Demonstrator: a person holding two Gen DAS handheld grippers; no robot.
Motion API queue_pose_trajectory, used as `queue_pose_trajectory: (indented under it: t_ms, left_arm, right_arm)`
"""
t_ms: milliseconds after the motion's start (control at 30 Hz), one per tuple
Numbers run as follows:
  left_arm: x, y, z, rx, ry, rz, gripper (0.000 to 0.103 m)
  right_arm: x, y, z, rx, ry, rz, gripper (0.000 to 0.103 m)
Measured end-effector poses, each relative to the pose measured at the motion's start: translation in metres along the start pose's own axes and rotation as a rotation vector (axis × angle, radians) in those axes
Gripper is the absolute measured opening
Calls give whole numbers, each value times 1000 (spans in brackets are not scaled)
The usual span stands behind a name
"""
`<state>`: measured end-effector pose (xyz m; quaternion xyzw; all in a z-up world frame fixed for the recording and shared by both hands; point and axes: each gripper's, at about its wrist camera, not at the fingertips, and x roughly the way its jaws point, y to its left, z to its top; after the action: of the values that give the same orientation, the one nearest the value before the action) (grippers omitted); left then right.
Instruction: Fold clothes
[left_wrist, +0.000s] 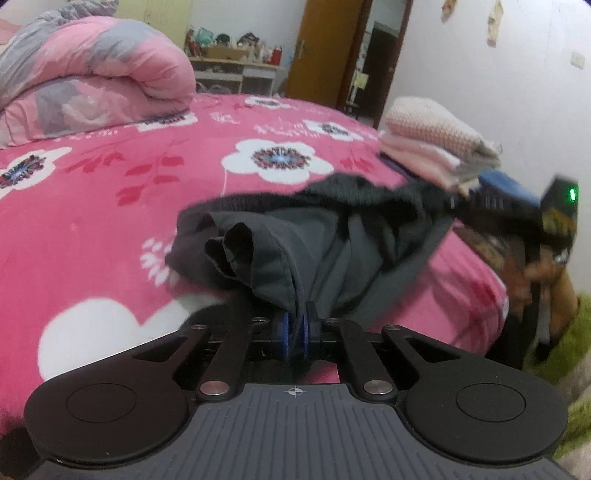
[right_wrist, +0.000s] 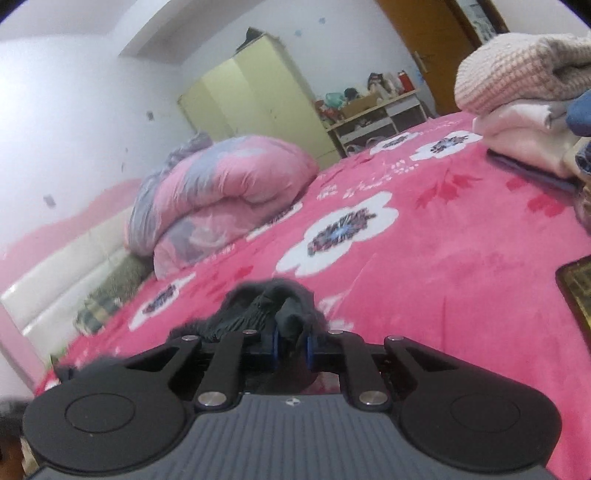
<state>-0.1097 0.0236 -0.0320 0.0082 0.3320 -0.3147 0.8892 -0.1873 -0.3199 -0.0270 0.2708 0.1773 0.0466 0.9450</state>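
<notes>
A dark grey garment hangs bunched just above the pink floral bedspread, stretched between both grippers. My left gripper is shut on one gathered edge, with the cloth pinched between its blue pads. The garment's other end runs right to my right gripper, which is blurred there and held by a person's hand. In the right wrist view my right gripper is shut on a wad of the same dark fabric, which hides the pad tips.
A rolled pink and grey quilt lies at the bed's far left. A stack of folded clothes sits at the bed's right edge by the wall. A dark flat object lies on the bedspread. A wardrobe and a cluttered shelf stand beyond.
</notes>
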Motion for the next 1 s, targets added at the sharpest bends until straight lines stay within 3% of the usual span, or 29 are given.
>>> queue_pose_trajectory:
  t_ms: [133, 267, 400, 533, 633, 867, 1000]
  left_arm:
    - [-3, 5, -10, -35, 39, 4, 5]
    - [-18, 19, -15, -98, 59, -25, 10]
    - [-52, 49, -9, -209, -7, -67, 43]
    - [-70, 86, 17, -283, -127, -41, 54]
    - [-50, 105, 44, -282, -151, -12, 57]
    - [87, 116, 78, -202, 83, -88, 59]
    - [120, 119, 74, -217, 148, -124, 59]
  right_arm:
    - [2, -19, 18, 124, -49, 15, 10]
    - [13, -36, 19, 213, -28, -38, 9]
    - [23, -46, 13, 258, 3, -90, 9]
    - [28, -51, 8, 277, 16, -110, 9]
    - [30, -50, 6, 269, 19, -108, 9]
    - [31, -49, 2, 270, 32, -89, 9]
    - [28, -48, -1, 261, 39, -60, 12]
